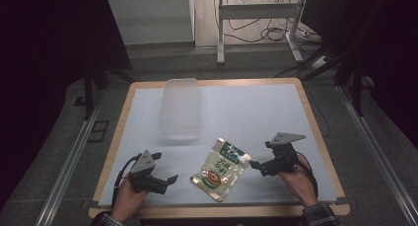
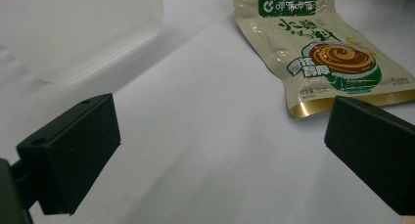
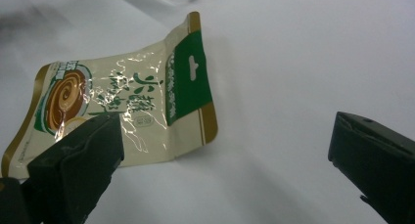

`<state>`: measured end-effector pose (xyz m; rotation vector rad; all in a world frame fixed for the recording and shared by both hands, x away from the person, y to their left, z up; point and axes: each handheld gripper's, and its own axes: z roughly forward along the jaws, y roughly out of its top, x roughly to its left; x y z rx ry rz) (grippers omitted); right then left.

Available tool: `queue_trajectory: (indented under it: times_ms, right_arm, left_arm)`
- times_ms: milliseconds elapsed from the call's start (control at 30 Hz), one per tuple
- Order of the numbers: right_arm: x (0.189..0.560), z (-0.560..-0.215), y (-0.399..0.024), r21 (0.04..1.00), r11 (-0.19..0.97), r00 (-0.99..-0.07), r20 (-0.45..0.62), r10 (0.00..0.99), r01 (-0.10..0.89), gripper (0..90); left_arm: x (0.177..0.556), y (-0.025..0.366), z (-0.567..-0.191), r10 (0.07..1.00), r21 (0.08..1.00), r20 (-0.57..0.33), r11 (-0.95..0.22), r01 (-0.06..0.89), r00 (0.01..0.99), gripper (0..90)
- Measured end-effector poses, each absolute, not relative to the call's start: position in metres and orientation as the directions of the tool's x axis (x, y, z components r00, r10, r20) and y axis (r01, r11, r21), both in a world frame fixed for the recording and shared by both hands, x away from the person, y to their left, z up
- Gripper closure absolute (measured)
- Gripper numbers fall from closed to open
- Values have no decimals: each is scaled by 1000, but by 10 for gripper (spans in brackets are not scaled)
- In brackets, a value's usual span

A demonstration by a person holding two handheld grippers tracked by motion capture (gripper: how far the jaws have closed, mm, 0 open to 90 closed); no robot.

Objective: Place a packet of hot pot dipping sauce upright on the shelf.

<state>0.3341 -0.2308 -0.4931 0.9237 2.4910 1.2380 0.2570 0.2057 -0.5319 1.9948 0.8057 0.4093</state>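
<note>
Probably light, limp and slippery, the sauce pouch (image 1: 221, 169) at lower centre suits an edge pinch; left gripper (image 1: 165, 180) and right gripper (image 1: 256, 164) fingers gape, empty.

A clear plastic container (image 1: 181, 107) stands upside-down toward the far left of the bench (image 1: 256, 112), which has a white top and wooden edge. Beyond it, cables (image 1: 256, 31) lie on the floor around a metal stand (image 1: 259, 11).
</note>
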Motion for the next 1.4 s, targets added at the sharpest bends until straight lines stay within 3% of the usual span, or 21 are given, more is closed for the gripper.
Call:
queue_trajectory:
  times_ms: [533,800,1033,1333,1400]
  right_arm:
    - [349,-495,-207,762,457,-798,128,589,459,10]
    - [354,-504,-188,721,523,-817,103,568,454,13]
    - [361,-507,-176,697,518,-813,163,558,496,14]
    - [373,-510,-162,642,567,-818,174,548,516,184]
    - [375,-511,-159,633,578,-825,183,534,515,271]
  left_arm:
    - [257,204,-532,677,848,-25,-375,374,735,0]
    - [256,205,-532,677,852,-24,-371,369,735,0]
    - [256,204,-532,676,852,-22,-373,368,736,0]
    - [256,204,-532,673,851,-18,-379,365,740,0]
    - [256,204,-532,672,851,-18,-379,365,740,0]
